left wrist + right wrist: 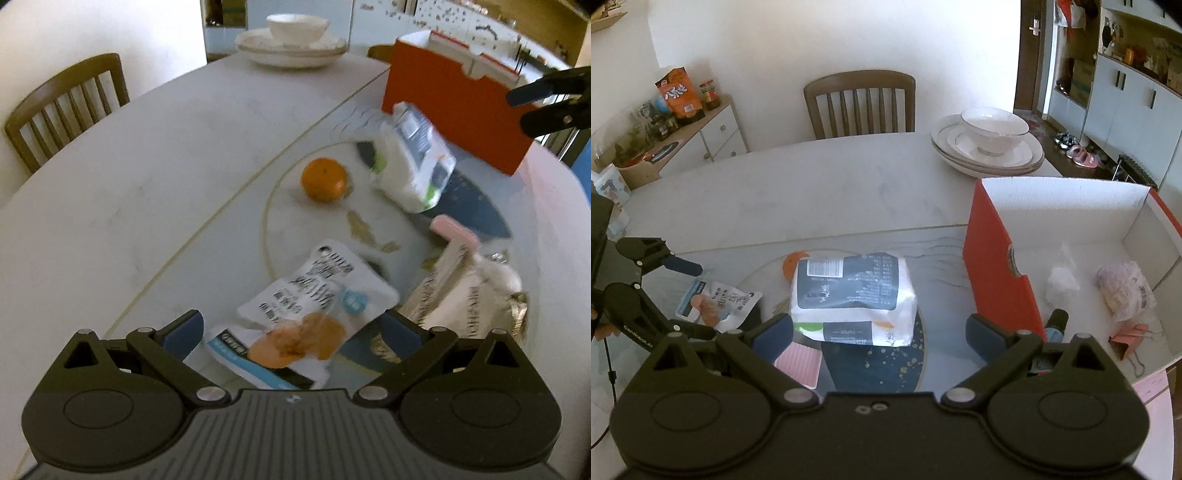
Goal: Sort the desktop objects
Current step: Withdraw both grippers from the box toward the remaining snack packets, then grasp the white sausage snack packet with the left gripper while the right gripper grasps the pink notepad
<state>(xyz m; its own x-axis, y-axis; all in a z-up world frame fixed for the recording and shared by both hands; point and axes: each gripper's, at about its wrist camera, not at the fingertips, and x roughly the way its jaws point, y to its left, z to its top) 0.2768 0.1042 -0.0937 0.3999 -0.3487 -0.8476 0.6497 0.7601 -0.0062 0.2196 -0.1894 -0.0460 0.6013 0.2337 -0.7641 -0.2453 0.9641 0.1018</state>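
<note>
A white snack pouch (314, 310) lies on the table between the open fingers of my left gripper (291, 328); it also shows in the right wrist view (716, 299). An orange (324, 179) sits beyond it. A white tissue pack (851, 295) stands in front of my open right gripper (879, 334); it also shows in the left wrist view (412, 162). A red box (997, 273) at the right holds a crumpled white bag (1062, 278), a wrapped packet (1126, 291), a small bottle (1057, 323) and a pink binder clip (1128, 338). My left gripper shows at the left of the right wrist view (690, 295).
A pink card pack (799, 363) lies near my right gripper's left finger. A gold-white bag (461, 291) lies right of the pouch. Stacked plates with a bowl (988, 146) stand at the table's far side. A wooden chair (860, 105) stands behind the table.
</note>
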